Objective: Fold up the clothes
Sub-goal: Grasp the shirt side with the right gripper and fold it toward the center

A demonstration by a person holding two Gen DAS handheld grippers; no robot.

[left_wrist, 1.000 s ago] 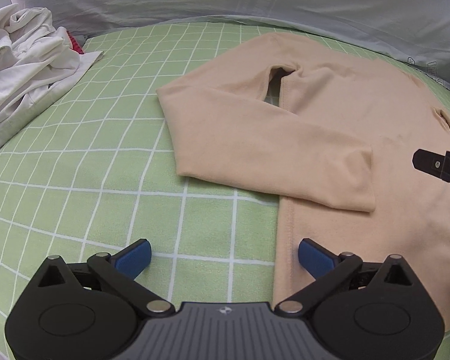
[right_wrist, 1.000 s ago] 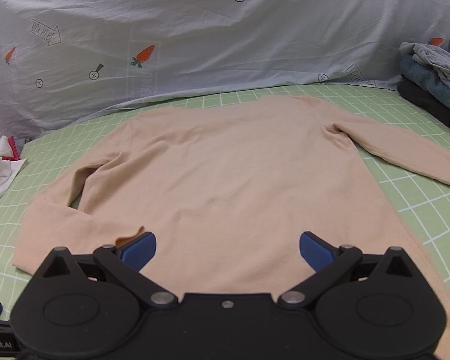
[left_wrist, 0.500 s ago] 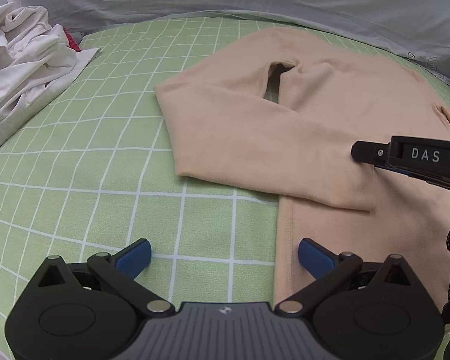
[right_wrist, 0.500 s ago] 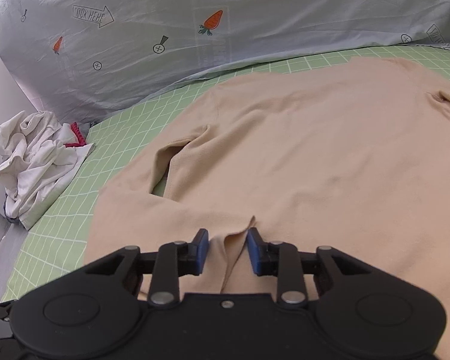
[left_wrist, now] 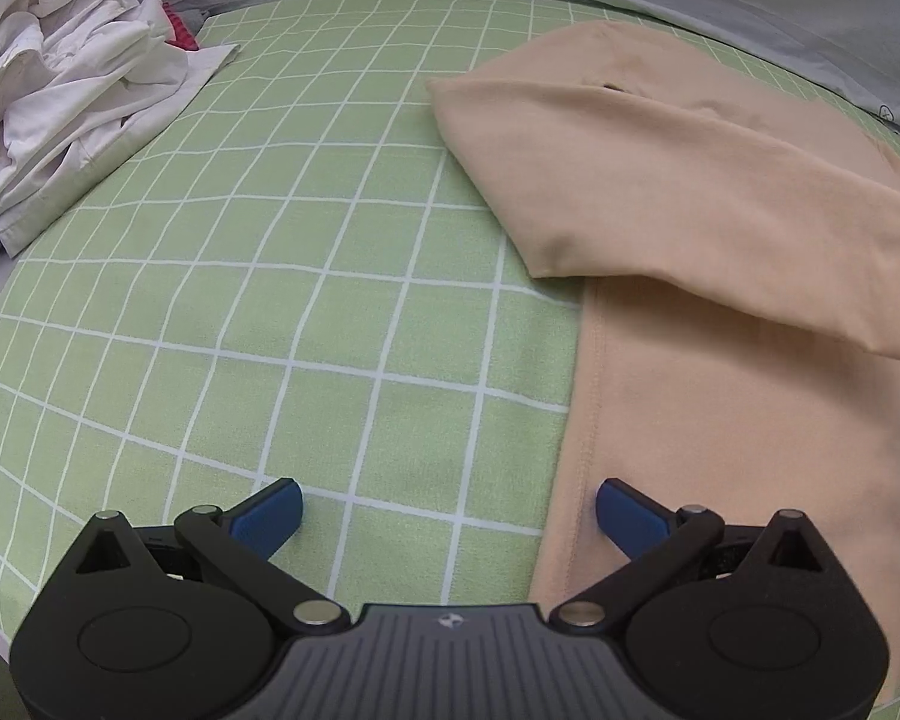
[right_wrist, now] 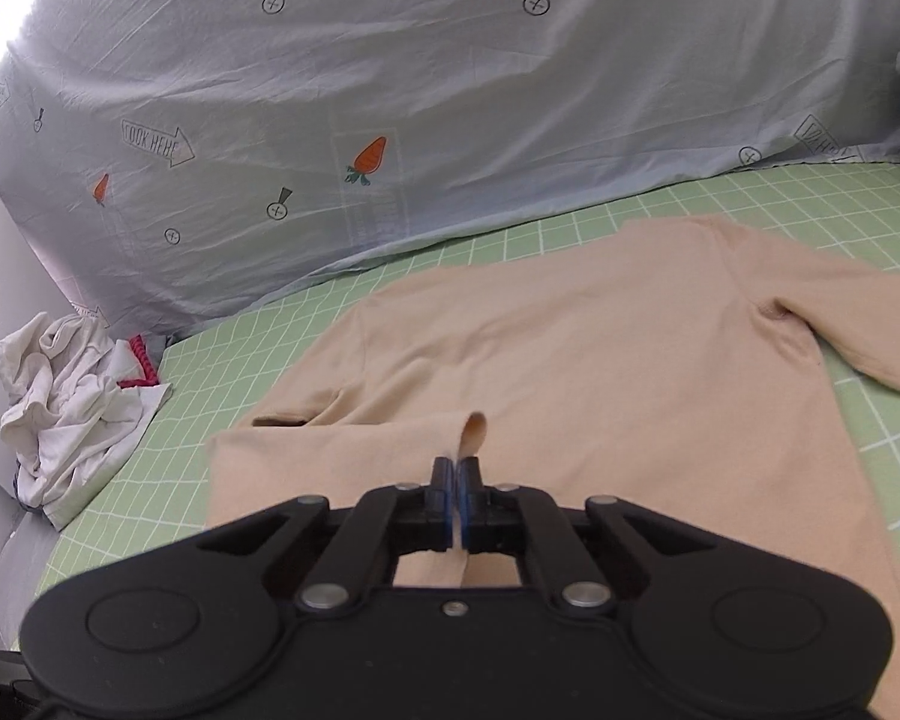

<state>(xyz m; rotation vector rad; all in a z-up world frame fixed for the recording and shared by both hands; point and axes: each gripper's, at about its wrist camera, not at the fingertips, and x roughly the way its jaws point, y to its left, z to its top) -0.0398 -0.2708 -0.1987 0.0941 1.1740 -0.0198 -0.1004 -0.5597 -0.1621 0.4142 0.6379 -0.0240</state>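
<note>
Nearest in the left wrist view, the left gripper [left_wrist: 449, 507] hangs with its jaws spread wide and nothing in them; one blue pad sits above the bare green checked bed cover [left_wrist: 282, 312], the other above the side hem of the beige sweater [left_wrist: 720, 420], and that hem runs almost straight away from the gripper. To the left of this hem the cover is free cloth all the way out to the heap of crumpled white clothes [left_wrist: 72, 102] at the far left edge. The sweater lies flat on the bed with its long axis running away from the cameras, bottom hem near, shoulders far. Its left sleeve [left_wrist: 660, 192] is folded across the body, slanting from the far shoulder to the right edge of the view. In the right wrist view the right gripper [right_wrist: 455, 474] is clenched on the cuff of that sleeve, a small lip of fabric standing up past the pads. The other sleeve [right_wrist: 870, 336] stretches out to the right, seemingly flat, though blurred there. Behind the sweater a narrow strip of cover ends at a pale carrot-print sheet [right_wrist: 390, 90] rising like a wall.
</note>
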